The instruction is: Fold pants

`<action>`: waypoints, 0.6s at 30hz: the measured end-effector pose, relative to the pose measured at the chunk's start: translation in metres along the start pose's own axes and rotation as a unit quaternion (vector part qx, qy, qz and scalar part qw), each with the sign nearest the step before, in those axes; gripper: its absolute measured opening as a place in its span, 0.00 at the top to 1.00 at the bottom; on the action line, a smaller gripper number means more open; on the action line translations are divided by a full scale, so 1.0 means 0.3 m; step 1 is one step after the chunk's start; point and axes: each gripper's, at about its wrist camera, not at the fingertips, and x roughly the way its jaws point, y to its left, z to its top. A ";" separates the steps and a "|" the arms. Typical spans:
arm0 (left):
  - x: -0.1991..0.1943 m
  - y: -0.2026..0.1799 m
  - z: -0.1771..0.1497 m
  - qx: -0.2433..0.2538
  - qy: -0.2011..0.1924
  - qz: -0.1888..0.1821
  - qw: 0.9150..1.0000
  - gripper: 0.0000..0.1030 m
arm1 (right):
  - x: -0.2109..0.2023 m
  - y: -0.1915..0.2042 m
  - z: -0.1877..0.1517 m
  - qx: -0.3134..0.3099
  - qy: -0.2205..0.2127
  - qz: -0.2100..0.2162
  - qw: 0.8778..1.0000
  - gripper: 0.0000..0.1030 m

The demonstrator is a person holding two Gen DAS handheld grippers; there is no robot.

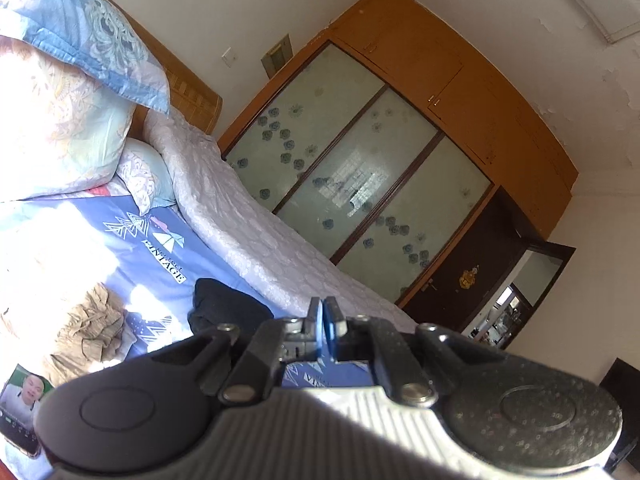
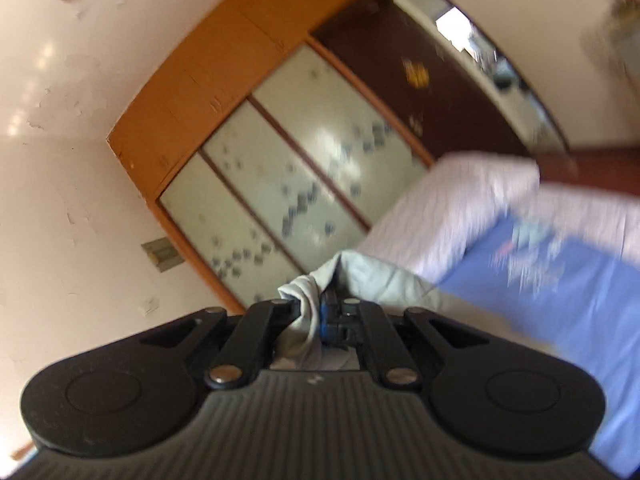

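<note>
My right gripper (image 2: 320, 312) is shut on a pale grey-green garment, the pants (image 2: 372, 280). The cloth bunches between the fingers and trails off to the right over the bed. The view is blurred by motion. My left gripper (image 1: 325, 320) is shut and empty, its blue pads pressed together, raised above the blue bedspread (image 1: 132, 256). A crumpled tan garment (image 1: 90, 320) and a black garment (image 1: 224, 308) lie on the bedspread to its left.
Pillows (image 1: 60, 120) are stacked at the headboard. A white quilt (image 1: 256, 236) runs along the bed's far side. A wooden wardrobe (image 1: 360, 168) with sliding glass doors stands behind. A phone (image 1: 20, 412) lies on the bed at lower left. A dark door (image 1: 472, 280) is beside the wardrobe.
</note>
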 end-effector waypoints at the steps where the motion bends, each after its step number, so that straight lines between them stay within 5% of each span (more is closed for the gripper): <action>1: 0.024 0.003 -0.004 -0.006 0.004 -0.002 1.000 0.98 | 0.027 0.002 0.014 -0.010 0.006 -0.016 1.000 0.93; 4: 0.135 0.016 -0.070 -0.024 0.057 0.005 0.998 0.98 | 0.226 -0.064 -0.081 -0.092 0.075 -0.094 0.988 0.90; 8: 0.258 0.031 -0.268 -0.025 0.172 0.010 0.985 0.95 | 0.440 -0.292 -0.402 -0.224 0.215 -0.293 0.904 0.80; 10: 0.303 0.048 -0.385 -0.021 0.235 0.012 0.972 0.76 | 0.360 -0.396 -0.484 -0.190 0.232 -0.291 0.908 0.75; 11: 0.323 0.057 -0.438 -0.023 0.263 0.014 0.964 0.71 | 0.296 -0.431 -0.503 -0.171 0.226 -0.283 0.916 0.55; 13: 0.374 0.085 -0.556 -0.030 0.329 0.022 0.944 0.54 | 0.154 -0.471 -0.501 -0.147 0.200 -0.271 0.930 0.42; 17: 0.442 0.144 -0.764 -0.045 0.423 0.037 0.904 0.39 | -0.071 -0.505 -0.454 -0.105 0.173 -0.263 0.943 0.42; 18: 0.450 0.157 -0.805 -0.051 0.439 0.036 0.896 0.28 | -0.115 -0.531 -0.439 -0.094 0.164 -0.272 0.944 0.41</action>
